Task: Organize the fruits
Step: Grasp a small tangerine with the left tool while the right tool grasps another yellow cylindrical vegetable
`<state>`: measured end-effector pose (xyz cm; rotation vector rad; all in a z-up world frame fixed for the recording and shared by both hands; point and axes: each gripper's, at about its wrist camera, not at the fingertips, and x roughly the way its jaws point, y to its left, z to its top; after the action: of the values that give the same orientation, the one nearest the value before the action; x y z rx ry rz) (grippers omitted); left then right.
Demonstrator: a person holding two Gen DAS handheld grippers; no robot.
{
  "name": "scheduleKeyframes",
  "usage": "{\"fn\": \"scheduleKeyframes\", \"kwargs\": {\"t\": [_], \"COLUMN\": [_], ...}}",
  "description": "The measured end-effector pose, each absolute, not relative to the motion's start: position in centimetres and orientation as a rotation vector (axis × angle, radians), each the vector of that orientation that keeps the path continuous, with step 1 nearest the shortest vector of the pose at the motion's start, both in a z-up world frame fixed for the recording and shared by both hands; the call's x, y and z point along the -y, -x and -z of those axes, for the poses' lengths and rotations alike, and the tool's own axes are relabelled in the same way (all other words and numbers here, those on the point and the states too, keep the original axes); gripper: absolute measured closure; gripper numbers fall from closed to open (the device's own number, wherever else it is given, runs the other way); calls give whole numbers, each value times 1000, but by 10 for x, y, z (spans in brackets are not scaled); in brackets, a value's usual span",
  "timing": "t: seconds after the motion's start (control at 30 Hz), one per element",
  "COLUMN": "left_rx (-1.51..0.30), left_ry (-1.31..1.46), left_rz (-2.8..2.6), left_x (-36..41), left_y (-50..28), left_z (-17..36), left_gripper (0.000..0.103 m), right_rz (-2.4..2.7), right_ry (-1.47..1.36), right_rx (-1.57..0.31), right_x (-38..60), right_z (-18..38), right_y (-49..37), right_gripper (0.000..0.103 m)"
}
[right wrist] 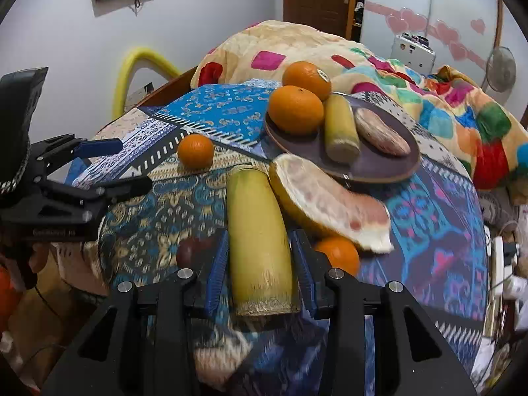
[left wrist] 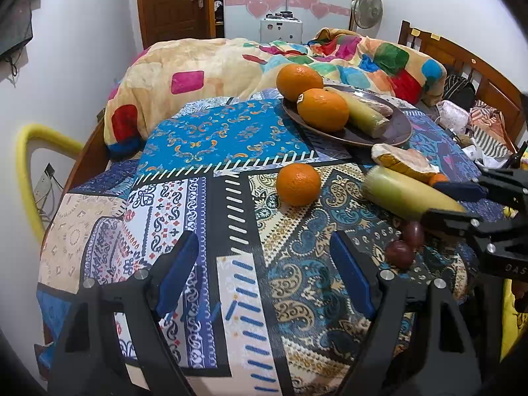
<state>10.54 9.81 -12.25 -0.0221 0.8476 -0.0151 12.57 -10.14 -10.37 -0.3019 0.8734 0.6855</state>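
A dark plate (left wrist: pixel 392 135) (right wrist: pixel 389 165) holds two oranges (left wrist: pixel 321 109) (right wrist: pixel 295 109), a yellow-green cane piece (left wrist: pixel 366 115) (right wrist: pixel 340 130) and a pinkish tuber (right wrist: pixel 381 132). A loose orange (left wrist: pixel 298 184) (right wrist: pixel 195 150) lies on the patterned cloth. My right gripper (right wrist: pixel 260 257) (left wrist: pixel 462 198) is shut on a second cane piece (right wrist: pixel 259 237) (left wrist: pixel 406 194). A pomelo wedge (right wrist: pixel 326 204) (left wrist: pixel 404 158) lies beside it, with a small orange (right wrist: pixel 340 254) behind. My left gripper (left wrist: pixel 264 264) (right wrist: pixel 128 161) is open and empty above the cloth. Two dark red fruits (left wrist: pixel 406 244) lie near the right gripper.
The patterned cloth (left wrist: pixel 204 204) covers a round table. A colourful quilt (left wrist: pixel 214 66) lies on the bed behind. A yellow hoop (left wrist: pixel 23 171) stands at the left. A wooden headboard (left wrist: pixel 462 62) and clutter are at the right.
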Motion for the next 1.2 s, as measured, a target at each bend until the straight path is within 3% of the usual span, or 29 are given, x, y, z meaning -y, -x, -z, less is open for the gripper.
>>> {"fn": "scheduleKeyframes", "kwargs": {"t": [0.9, 1.2], "left_rx": [-847, -861], "left_ry": [66, 8], "left_rz": [58, 52], "left_x": [-91, -78], "left_y": [-112, -153], "left_z": [121, 128], "left_gripper": [21, 35], "right_rz": [-693, -640], "right_ry": [265, 199], "right_rx": [-834, -756], "right_x": [131, 158], "right_z": [102, 75], "right_y": [-113, -129], "right_gripper": [67, 67]}}
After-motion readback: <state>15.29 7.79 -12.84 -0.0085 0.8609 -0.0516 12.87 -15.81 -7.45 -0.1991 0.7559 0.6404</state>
